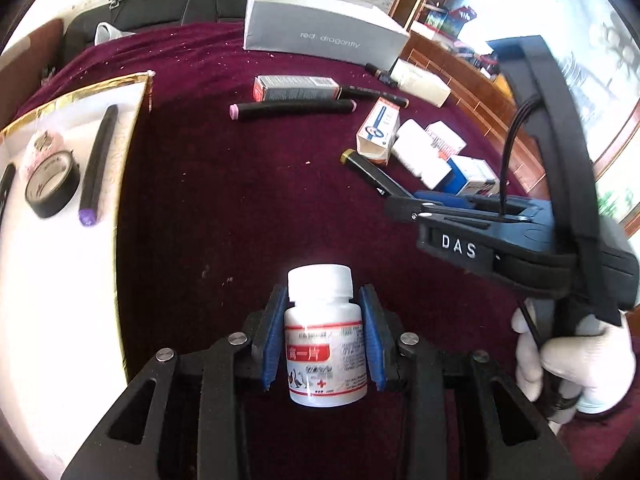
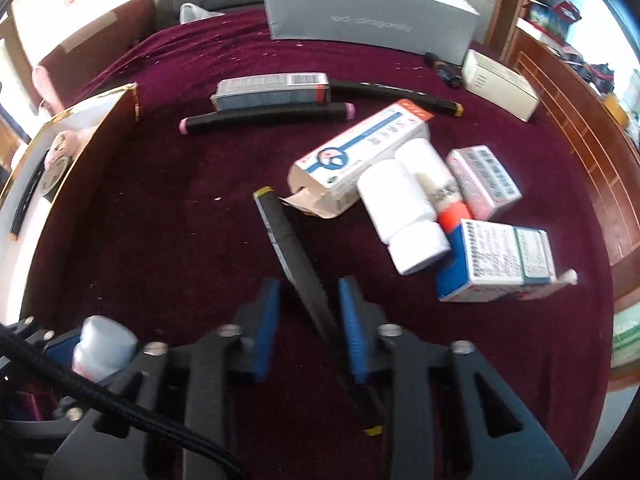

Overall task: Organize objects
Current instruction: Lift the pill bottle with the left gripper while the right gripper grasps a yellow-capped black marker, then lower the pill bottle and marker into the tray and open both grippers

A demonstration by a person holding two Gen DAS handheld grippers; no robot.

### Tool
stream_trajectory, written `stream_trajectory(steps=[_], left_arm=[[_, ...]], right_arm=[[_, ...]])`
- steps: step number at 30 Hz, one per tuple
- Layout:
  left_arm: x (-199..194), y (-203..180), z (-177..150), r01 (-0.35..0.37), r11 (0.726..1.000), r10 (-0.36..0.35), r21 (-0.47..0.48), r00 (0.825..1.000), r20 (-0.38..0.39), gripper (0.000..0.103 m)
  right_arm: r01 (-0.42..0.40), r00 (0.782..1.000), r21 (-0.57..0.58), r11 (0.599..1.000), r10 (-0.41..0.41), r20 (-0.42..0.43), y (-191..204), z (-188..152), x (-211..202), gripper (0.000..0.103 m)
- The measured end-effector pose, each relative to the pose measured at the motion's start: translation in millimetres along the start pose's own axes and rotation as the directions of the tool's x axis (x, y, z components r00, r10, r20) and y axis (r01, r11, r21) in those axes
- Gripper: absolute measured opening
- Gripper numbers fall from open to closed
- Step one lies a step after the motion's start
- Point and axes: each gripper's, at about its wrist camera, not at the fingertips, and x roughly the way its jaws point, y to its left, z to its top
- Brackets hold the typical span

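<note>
A white pill bottle (image 1: 325, 344) with a red-and-white label stands upright between the blue pads (image 1: 273, 344) of my left gripper (image 1: 324, 320), which is shut on it just over the dark red cloth. The same bottle (image 2: 105, 347) shows at the lower left of the right wrist view. My right gripper (image 2: 310, 320) is shut on a black marker (image 2: 294, 256) with a yellow cap that runs slantwise between its pads. In the left wrist view that gripper (image 1: 394, 200) reaches in from the right with the marker (image 1: 370, 172) sticking out of its tips.
A gold-edged white tray (image 1: 56, 280) at the left holds a tape roll (image 1: 51, 190) and a purple-tipped marker (image 1: 96, 160). A grey shoebox (image 1: 320, 26) stands at the back. Medicine boxes (image 2: 494, 260) and white bottles (image 2: 400, 216) crowd the right. A pink-capped marker (image 2: 266, 118) lies mid-cloth.
</note>
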Motion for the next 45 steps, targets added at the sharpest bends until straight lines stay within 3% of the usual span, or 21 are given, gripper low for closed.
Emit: stream_trajectory(steps=[2, 8, 14, 19, 23, 29, 37, 41, 45], left_arm=[[-9.5, 3.0, -2.3, 0.016, 1.000, -0.016, -0.011, 1.000, 0.020, 0.030], [-42.3, 15.3, -7.7, 0.032, 0.999, -0.029, -0.036, 0.995, 0.096, 0.030], [-76.5, 36.6, -12.0, 0.045, 0.997, -0.033, -0.069, 0.984, 0.172, 0.030], [-103.3, 67.8, -13.3, 0.020, 0.993, 0.006, -0.116, 0.976, 0.217, 0.030], [-119.4, 104.5, -7.5, -0.040, 0.985, 0.081, -0.170, 0.967, 0.243, 0.030], [-130.1, 161.7, 13.8, -0.138, 0.961, 0.196, -0.240, 0.951, 0.240, 0.030], [-114.4, 218.4, 41.5, -0.227, 0.937, 0.276, -0.265, 0.946, 0.167, 0.030], [-98.4, 227.0, 54.3, -0.240, 0.939, 0.275, -0.247, 0.954, 0.122, 0.030], [-74.9, 229.8, 67.4, -0.259, 0.936, 0.281, -0.237, 0.957, 0.067, 0.030]], right_arm=[[-0.042, 0.999, 0.043, 0.998, 0.042, 0.001, -4.5, -1.6, -2.5, 0.012], [-0.119, 0.992, 0.126, 0.985, 0.113, 0.052, -8.1, -11.7, -20.2, 0.012], [-0.196, 0.975, 0.128, 0.972, 0.179, 0.130, 6.3, -15.5, -54.3, 0.012], [-0.259, 0.955, 0.092, 0.961, 0.240, 0.176, 29.5, -11.5, -79.6, 0.013], [-0.319, 0.935, 0.067, 0.945, 0.303, 0.183, 51.8, -5.3, -89.2, 0.013], [-0.384, 0.916, 0.050, 0.922, 0.374, 0.143, 87.7, 9.8, -78.3, 0.013], [-0.462, 0.885, 0.047, 0.886, 0.458, 0.083, 133.8, 39.5, -53.9, 0.013], [-0.490, 0.872, 0.052, 0.870, 0.488, 0.042, 160.5, 58.6, -34.8, 0.013], [-0.451, 0.892, 0.083, 0.888, 0.452, 0.008, 175.5, 75.1, -5.9, 0.013]])
